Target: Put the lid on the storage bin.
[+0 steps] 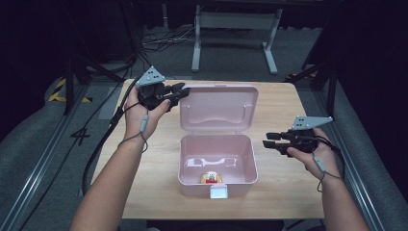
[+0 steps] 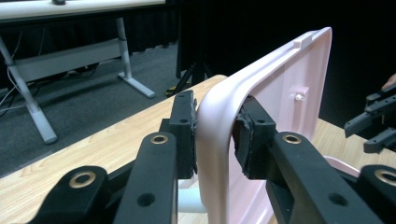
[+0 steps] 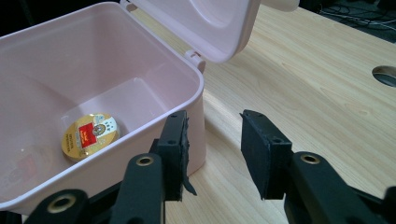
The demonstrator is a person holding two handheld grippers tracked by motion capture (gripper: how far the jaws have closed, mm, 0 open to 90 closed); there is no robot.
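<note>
A pink plastic box [image 1: 252,159] stands open in the middle of the wooden table, its lid [image 1: 219,108] raised at the back. On its floor lies a round gold tin with a red label [image 1: 211,177], also seen in the right gripper view [image 3: 88,135]. My left gripper [image 1: 182,91] is at the lid's upper left corner. In the left gripper view its pads [image 2: 184,130] sit on either side of the lid's rim [image 2: 215,140], in contact with it. My right gripper [image 1: 266,139] hovers just right of the box, jaws apart [image 3: 215,140] with nothing between them, close to the box wall [image 3: 198,116].
A white latch [image 1: 220,192] sticks out of the box's front. The table has a round hole [image 3: 385,74] to the right. Beyond the table stand a white desk frame [image 1: 231,29] and floor cables [image 1: 159,41]. The other gripper [image 2: 373,121] shows past the lid.
</note>
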